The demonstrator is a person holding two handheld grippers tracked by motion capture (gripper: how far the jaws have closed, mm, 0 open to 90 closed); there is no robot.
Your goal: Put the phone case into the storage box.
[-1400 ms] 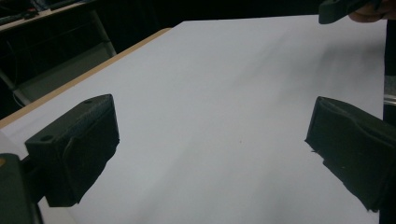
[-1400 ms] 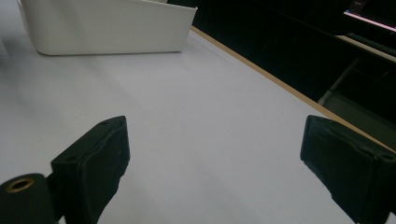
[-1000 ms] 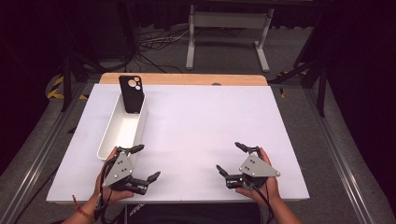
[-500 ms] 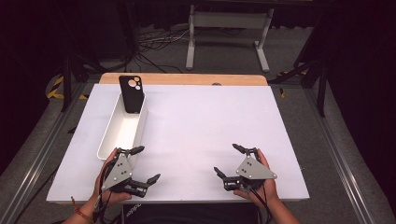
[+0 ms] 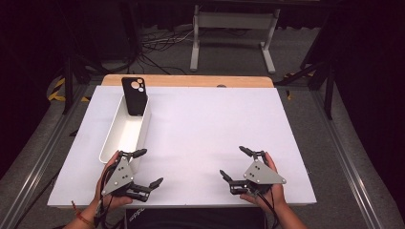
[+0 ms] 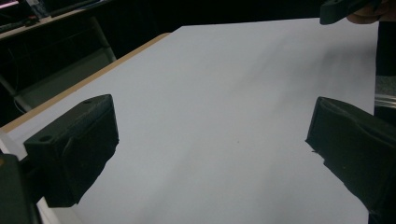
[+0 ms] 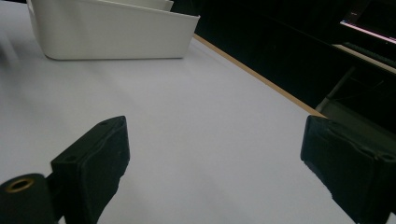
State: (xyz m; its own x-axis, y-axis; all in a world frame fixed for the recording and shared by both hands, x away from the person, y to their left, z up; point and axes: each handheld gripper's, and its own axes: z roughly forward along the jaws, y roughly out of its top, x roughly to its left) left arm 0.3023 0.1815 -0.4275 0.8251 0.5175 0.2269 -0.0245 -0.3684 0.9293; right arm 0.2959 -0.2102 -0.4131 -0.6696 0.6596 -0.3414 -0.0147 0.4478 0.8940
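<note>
Phone point(image 5: 133, 96) upright in tray point(image 5: 112, 143)

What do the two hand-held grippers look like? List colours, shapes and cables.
Left hand-held gripper: black body, two black blocky jaws, grey three-cornered plate on top, dark cable trailing back; an orange band at that wrist. Right hand-held gripper: same black build, grey plate, dark cable.

Bin point(image 5: 125, 136) beside left gripper point(image 5: 143, 168)
</note>
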